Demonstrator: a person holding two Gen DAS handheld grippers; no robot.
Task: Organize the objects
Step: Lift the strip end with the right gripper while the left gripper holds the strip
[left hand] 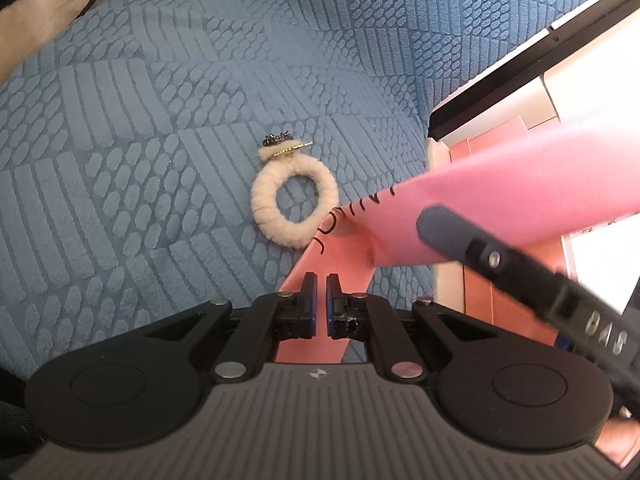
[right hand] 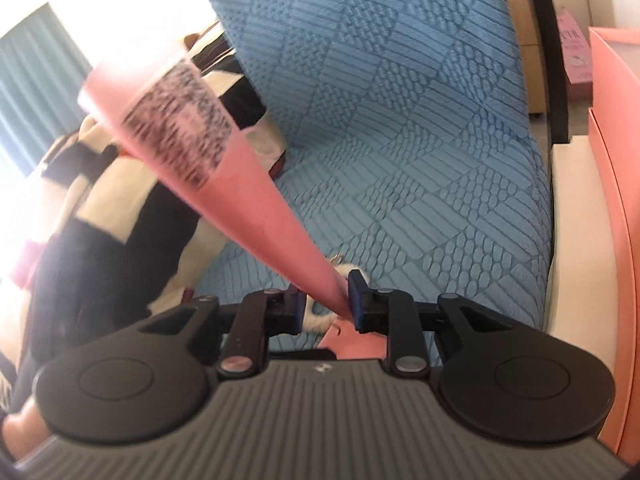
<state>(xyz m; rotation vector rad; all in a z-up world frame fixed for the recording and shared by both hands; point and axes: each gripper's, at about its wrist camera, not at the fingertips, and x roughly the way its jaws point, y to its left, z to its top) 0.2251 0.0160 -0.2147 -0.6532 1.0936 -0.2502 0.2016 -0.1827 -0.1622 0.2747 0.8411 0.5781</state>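
A cream fuzzy hair tie (left hand: 294, 204) with a small dark-and-gold charm lies on the blue textured cover (left hand: 160, 120). A pink paper bag (left hand: 500, 200) with black lettering hangs in the air over it at the right. My left gripper (left hand: 322, 292) is shut with nothing between its fingers, just below the hair tie, over a pink bag panel. My right gripper (right hand: 324, 300) is part open, and the pink bag (right hand: 224, 168) runs between its fingers, against the right finger (right hand: 358, 296). The right gripper's finger (left hand: 460, 236) shows in the left wrist view on the bag.
A salmon box (right hand: 612, 208) and a cream box (right hand: 568, 232) stand at the right edge of the cover. A black and white garment (right hand: 120, 216) lies at the left. A black-framed white panel (left hand: 532, 60) stands behind the boxes.
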